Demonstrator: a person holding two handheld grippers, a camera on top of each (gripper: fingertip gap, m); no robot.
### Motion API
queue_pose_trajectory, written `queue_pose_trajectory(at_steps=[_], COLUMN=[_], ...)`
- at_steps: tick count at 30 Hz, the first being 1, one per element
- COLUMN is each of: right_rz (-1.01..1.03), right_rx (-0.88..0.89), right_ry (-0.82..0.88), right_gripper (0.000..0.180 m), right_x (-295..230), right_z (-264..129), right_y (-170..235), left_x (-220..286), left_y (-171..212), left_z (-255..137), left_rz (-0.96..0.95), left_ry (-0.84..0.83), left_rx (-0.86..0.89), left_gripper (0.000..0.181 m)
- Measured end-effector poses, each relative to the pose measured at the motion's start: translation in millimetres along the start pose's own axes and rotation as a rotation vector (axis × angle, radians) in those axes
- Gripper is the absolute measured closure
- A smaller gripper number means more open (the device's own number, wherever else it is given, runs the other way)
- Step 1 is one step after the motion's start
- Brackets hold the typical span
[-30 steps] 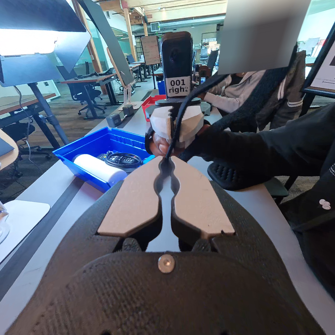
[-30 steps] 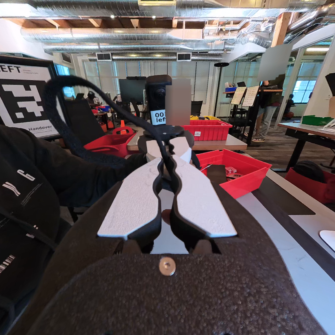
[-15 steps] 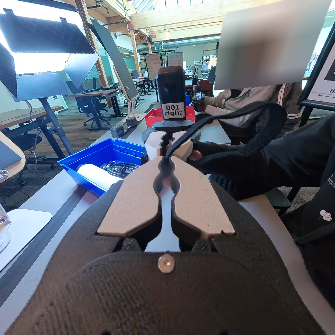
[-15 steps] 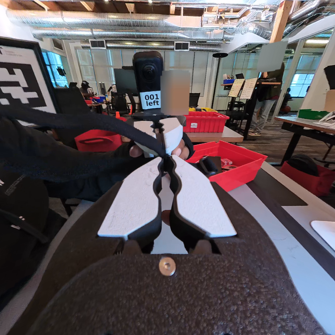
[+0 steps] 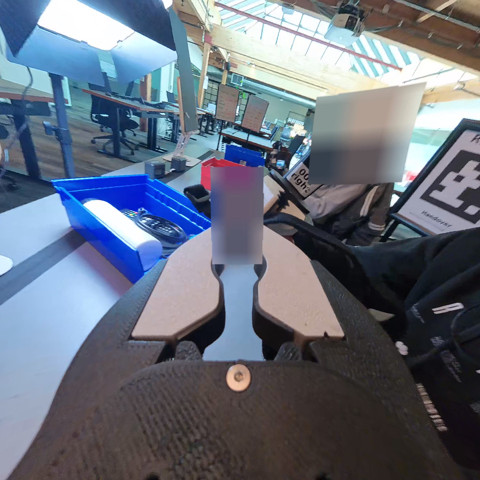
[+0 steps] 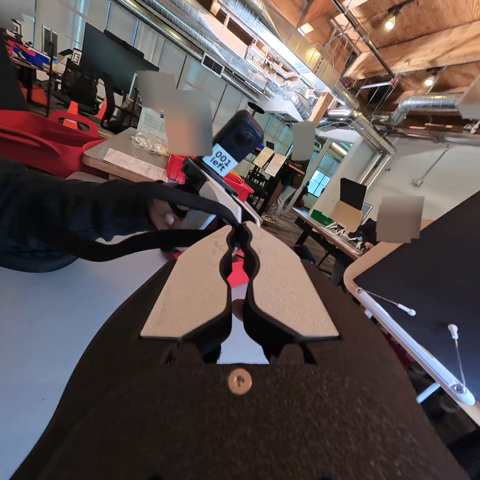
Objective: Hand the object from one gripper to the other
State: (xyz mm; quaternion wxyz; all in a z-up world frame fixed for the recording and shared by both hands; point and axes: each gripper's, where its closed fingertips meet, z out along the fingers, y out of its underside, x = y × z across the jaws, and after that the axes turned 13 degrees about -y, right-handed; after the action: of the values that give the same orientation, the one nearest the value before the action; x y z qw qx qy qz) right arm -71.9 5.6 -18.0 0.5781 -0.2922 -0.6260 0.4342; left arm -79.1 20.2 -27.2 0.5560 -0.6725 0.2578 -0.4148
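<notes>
Now, in the left wrist view, the left gripper has its jaws spread well apart above the grey table with nothing visibly gripped, though a blur patch hides the tips; the blue bin sits just left, and the right gripper shows beyond, tilted. Over in the right wrist view, the right gripper is pinched tight on the black strap, which loops away to the left across the gloved hand holding the other tool.
</notes>
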Motion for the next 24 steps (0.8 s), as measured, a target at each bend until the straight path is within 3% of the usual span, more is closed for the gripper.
queue_pose_trajectory(at_steps=[10, 24], right_rz=[-0.111, -0.162], right_rx=[-0.004, -0.038], right_ry=[0.016, 0.026], right_gripper=[0.177, 0.177], right_x=[-3, -6], right_z=[-2, 2], right_y=[-7, -6], left_x=[18, 33], left_y=[13, 7], left_z=[0, -2], left_rz=[-0.136, -0.237], left_ry=[0.189, 0.349], left_rx=[-0.092, -0.044], left_gripper=[0.158, 0.157])
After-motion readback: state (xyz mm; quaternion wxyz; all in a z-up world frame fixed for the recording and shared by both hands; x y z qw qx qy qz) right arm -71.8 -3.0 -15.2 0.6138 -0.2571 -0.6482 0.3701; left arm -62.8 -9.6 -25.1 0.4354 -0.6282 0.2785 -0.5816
